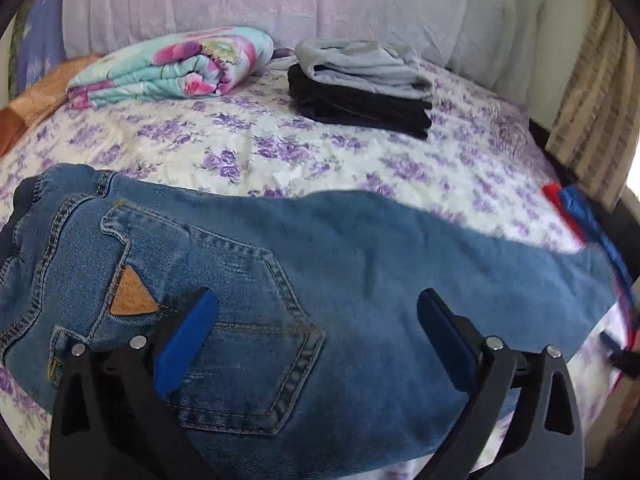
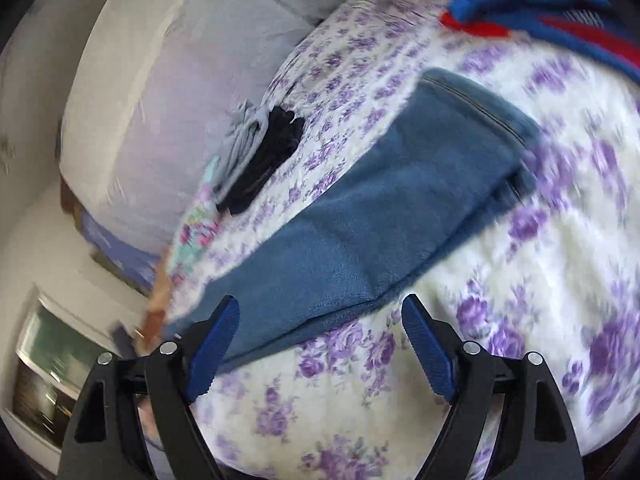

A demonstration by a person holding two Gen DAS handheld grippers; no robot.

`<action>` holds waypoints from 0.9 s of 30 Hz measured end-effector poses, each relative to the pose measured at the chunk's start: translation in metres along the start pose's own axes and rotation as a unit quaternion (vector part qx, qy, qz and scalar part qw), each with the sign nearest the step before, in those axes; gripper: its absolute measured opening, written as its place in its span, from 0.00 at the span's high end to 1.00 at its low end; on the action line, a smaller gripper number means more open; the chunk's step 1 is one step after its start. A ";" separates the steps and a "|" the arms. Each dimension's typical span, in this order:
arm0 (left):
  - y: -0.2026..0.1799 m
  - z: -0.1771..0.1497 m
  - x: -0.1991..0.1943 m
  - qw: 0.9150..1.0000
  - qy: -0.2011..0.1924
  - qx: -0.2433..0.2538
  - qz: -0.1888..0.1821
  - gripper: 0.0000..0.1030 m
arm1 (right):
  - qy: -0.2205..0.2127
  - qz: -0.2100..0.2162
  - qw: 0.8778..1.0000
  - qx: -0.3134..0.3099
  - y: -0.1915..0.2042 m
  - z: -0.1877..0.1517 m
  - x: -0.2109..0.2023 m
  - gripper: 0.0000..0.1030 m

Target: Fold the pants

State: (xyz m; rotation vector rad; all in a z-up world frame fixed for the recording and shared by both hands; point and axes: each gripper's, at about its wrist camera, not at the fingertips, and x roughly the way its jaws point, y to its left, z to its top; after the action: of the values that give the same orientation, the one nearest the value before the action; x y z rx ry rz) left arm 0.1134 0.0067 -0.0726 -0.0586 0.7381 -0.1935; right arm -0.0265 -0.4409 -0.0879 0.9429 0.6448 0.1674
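Note:
Blue jeans [image 1: 320, 280] lie flat across the floral bed sheet [image 1: 240, 148], back pocket with a tan triangle patch at the left, legs running right. My left gripper [image 1: 316, 320] is open and empty, hovering over the seat of the jeans. In the right wrist view the jeans [image 2: 380, 220] appear as a folded leg strip running diagonally, its hem end at the upper right. My right gripper [image 2: 320, 328] is open and empty, just above the lower edge of the leg. The view is motion-blurred.
A stack of folded black and grey garments [image 1: 360, 88] and a rolled floral blanket [image 1: 172, 68] sit at the back of the bed, against a large white pillow [image 1: 320, 0]. A red and blue cloth [image 1: 576, 216] lies at the right edge; it also shows in the right wrist view [image 2: 540, 12].

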 end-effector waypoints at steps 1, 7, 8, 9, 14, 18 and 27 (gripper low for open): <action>-0.005 0.000 -0.001 1.000 -0.001 0.012 0.011 0.05 | -0.005 0.008 1.000 0.019 -0.005 0.002 -0.003 0.19; 0.000 -0.001 -0.003 1.000 -0.003 0.006 -0.001 0.05 | -0.028 -0.001 0.996 0.083 -0.026 0.012 -0.013 0.26; 0.000 -0.001 -0.003 1.000 -0.003 0.006 -0.001 0.05 | -0.032 -0.008 0.995 0.092 -0.030 0.014 -0.015 0.28; -0.001 -0.001 -0.003 1.000 -0.002 0.006 0.000 0.05 | -0.037 -0.012 0.994 0.102 -0.033 0.016 -0.016 0.29; 0.000 -0.001 -0.003 1.000 -0.003 0.006 0.000 0.05 | -0.050 -0.027 0.989 0.135 -0.050 0.036 -0.008 0.30; -0.001 -0.001 -0.002 1.000 -0.004 0.006 -0.001 0.05 | -0.077 -0.041 0.987 0.132 -0.048 0.045 0.001 0.30; -0.016 0.018 -0.012 0.996 0.005 -0.030 -0.081 0.05 | -0.121 -0.045 0.986 0.102 -0.066 0.034 -0.001 0.83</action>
State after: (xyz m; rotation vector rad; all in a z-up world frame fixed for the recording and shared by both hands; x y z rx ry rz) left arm 0.1139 -0.0072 -0.0493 -0.1756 0.7497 -0.3260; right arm -0.0166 -0.5041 -0.1261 1.1090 0.4833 -0.0945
